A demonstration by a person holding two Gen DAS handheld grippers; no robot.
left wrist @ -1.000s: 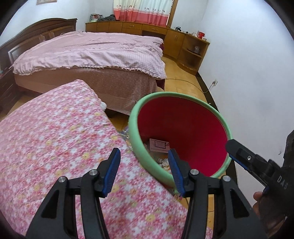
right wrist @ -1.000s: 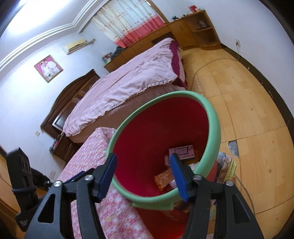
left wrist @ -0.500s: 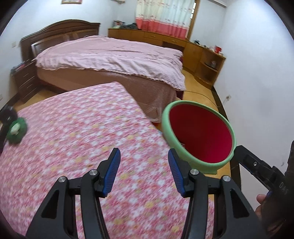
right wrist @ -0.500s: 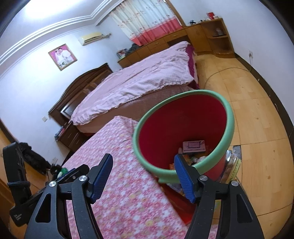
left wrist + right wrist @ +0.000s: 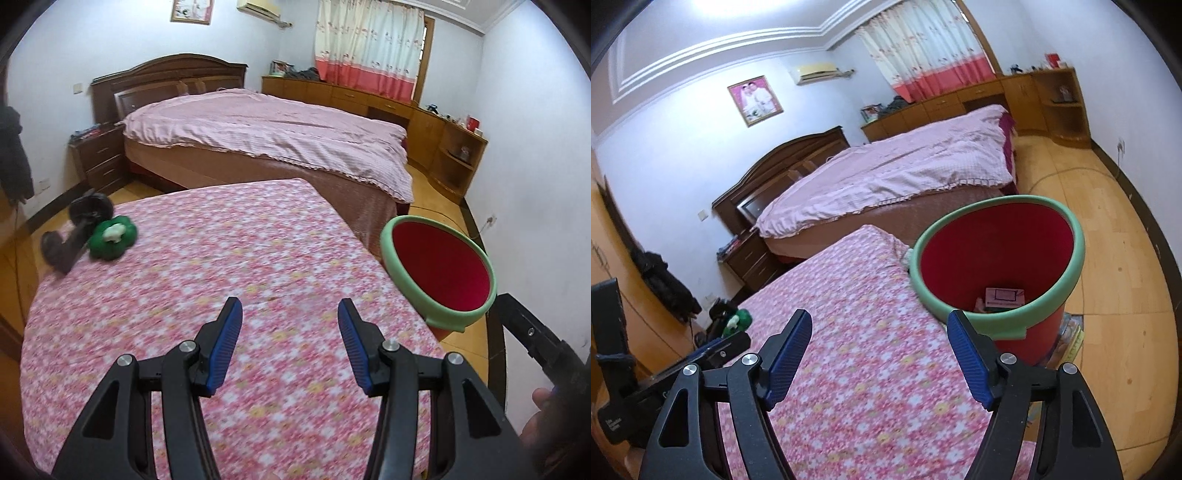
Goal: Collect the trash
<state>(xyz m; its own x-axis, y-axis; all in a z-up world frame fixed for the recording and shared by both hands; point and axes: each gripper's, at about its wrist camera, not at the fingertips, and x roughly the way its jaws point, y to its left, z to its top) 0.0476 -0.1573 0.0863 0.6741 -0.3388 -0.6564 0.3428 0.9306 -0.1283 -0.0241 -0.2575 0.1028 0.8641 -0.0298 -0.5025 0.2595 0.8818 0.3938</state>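
A red bin with a green rim [image 5: 439, 271] stands on the floor at the right edge of the table covered in a pink flowered cloth [image 5: 229, 266]. In the right wrist view the bin [image 5: 997, 258] holds a pink box [image 5: 1004, 295] and other scraps. My left gripper [image 5: 290, 341] is open and empty above the cloth. My right gripper [image 5: 879, 356] is open and empty above the cloth, left of the bin. A green crumpled item [image 5: 112, 238] lies at the table's far left corner beside a dark object [image 5: 79, 225].
A large bed with a pink cover [image 5: 266, 133] stands beyond the table. Wooden cabinets [image 5: 436, 136] line the far wall. A nightstand [image 5: 98, 158] is left of the bed. Some packets lie on the wooden floor [image 5: 1108, 258] by the bin's base.
Both grippers have pulled back and away from the bin, which now looks smaller and further right. The left view has swung left, bringing the green item into sight.
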